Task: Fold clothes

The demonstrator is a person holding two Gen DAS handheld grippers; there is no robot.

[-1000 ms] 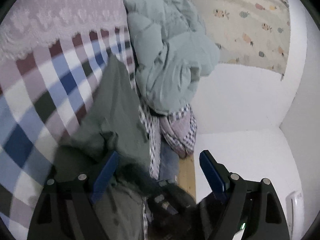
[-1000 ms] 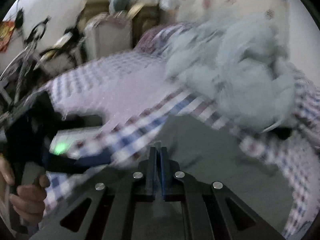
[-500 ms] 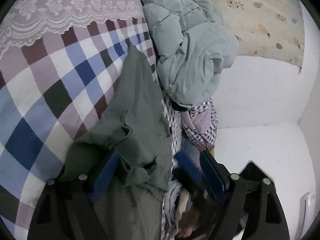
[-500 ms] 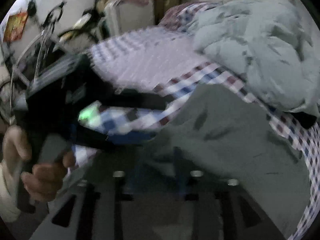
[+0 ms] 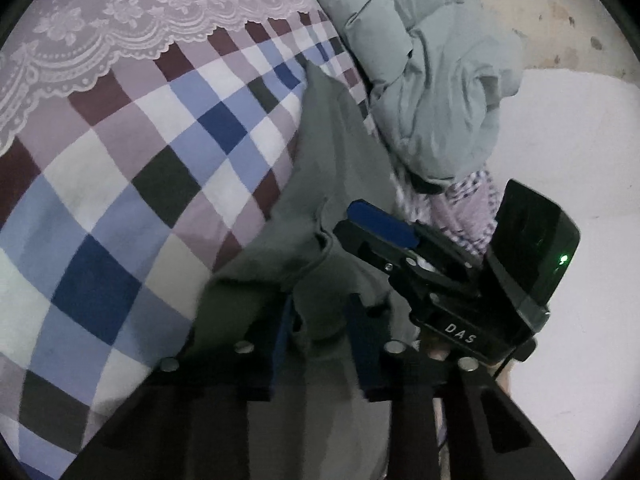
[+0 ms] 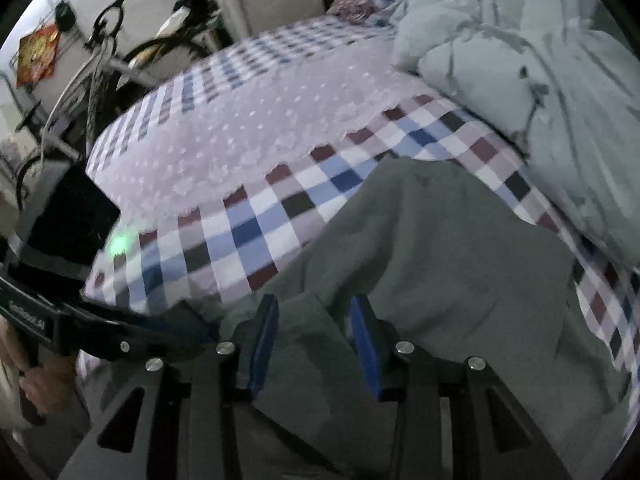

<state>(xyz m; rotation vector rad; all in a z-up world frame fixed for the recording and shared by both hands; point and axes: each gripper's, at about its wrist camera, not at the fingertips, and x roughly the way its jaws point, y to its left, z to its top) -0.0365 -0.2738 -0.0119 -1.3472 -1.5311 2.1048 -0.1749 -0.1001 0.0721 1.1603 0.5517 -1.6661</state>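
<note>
A dark green garment [image 5: 336, 152] lies spread on a checked bedspread [image 5: 120, 200], and its near edge is bunched into a fold. My left gripper [image 5: 320, 320] is closing on that fold, and the cloth fills the gap between its blue pads. Just to its right, my right gripper [image 5: 362, 216] lies low over the same garment [image 6: 440, 248]. In the right wrist view the right gripper [image 6: 312, 320] has its jaws apart, with a ridge of green cloth lying loose between them. The left gripper's black body [image 6: 60, 220] and a hand [image 6: 40, 376] are at the left edge.
A pale green puffy jacket [image 5: 432, 80] is heaped at the far side of the bed [image 6: 248, 232], against a white wall [image 5: 560, 140]. A pink lace cover [image 5: 120, 20] tops the bedspread. A bicycle [image 6: 100, 52] and furniture stand beyond the bed.
My left jaws went from wide apart to closed in on the garment's fold. My right jaws went from shut to apart, and that gripper came down onto the garment beside the left one.
</note>
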